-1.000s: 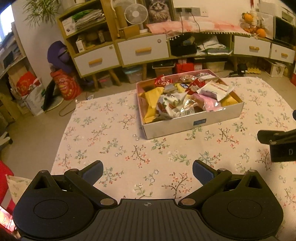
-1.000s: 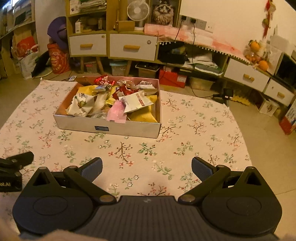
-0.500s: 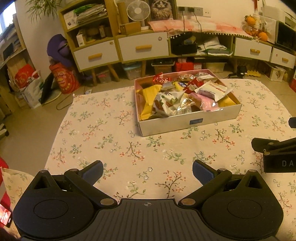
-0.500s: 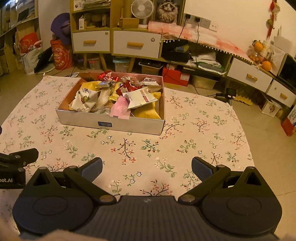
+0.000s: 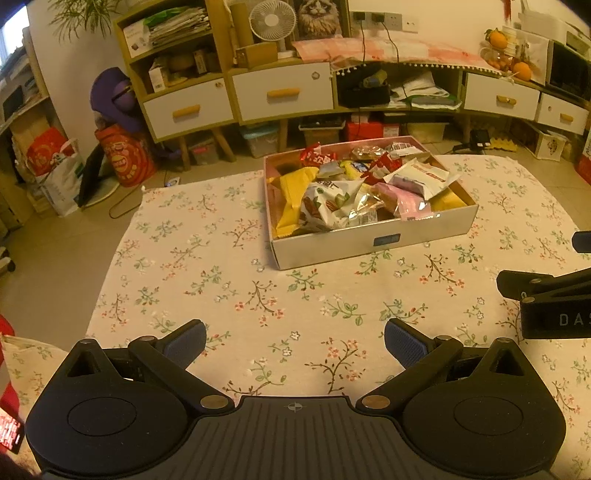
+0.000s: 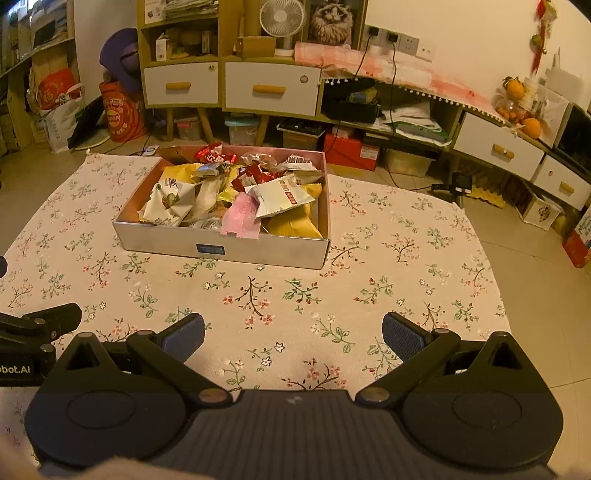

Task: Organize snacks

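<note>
A shallow white box (image 5: 373, 243) (image 6: 225, 251) stands on a table with a floral cloth (image 5: 221, 280) (image 6: 388, 266). It is heaped with several snack packets: yellow (image 5: 291, 192), white (image 6: 280, 195), pink (image 6: 240, 214) and red (image 6: 214, 155) ones. My left gripper (image 5: 294, 341) hovers open over the near part of the cloth, well short of the box, with nothing between its fingers. My right gripper (image 6: 293, 338) is likewise open and empty, also short of the box. Each gripper shows at the edge of the other's view: the right one (image 5: 546, 295), the left one (image 6: 33, 332).
Beyond the table runs a low wooden cabinet with white drawers (image 5: 280, 92) (image 6: 269, 88), a fan (image 5: 272, 18) on top and boxes on the floor beneath. Bags (image 5: 122, 155) lean at the left. Oranges (image 6: 524, 107) sit on the right-hand unit.
Both grippers have drawn back and risen a little, so the box looks smaller and farther away. Both stay open and empty.
</note>
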Motion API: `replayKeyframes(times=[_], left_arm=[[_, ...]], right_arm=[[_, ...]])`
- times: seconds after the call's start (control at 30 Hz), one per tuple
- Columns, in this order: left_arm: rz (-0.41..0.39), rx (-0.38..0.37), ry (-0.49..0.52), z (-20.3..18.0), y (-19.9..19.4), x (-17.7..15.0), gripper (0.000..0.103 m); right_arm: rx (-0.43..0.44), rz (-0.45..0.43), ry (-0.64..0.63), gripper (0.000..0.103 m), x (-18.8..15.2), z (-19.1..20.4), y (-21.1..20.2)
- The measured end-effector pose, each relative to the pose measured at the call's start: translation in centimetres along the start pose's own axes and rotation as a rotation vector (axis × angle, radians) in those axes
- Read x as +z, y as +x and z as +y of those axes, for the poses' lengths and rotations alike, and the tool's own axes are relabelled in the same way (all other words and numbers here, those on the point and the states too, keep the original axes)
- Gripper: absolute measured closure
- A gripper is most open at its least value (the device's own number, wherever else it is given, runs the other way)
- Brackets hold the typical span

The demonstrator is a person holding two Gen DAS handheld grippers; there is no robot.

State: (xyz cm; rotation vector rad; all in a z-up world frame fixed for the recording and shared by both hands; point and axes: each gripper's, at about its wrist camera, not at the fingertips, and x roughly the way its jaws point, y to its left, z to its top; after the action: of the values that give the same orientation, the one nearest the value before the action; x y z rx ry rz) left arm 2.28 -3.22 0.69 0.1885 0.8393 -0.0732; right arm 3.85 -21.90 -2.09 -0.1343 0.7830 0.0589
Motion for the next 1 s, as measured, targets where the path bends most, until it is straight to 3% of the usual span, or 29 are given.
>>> replayKeyframes(times=[1.0], left_arm=[[0.013, 0.0, -0.001, 0.01, 0.16, -0.25, 0.0]], right_arm=[[0.006, 0.01, -0.001, 0.0, -0.12, 0.33, 0.14]])
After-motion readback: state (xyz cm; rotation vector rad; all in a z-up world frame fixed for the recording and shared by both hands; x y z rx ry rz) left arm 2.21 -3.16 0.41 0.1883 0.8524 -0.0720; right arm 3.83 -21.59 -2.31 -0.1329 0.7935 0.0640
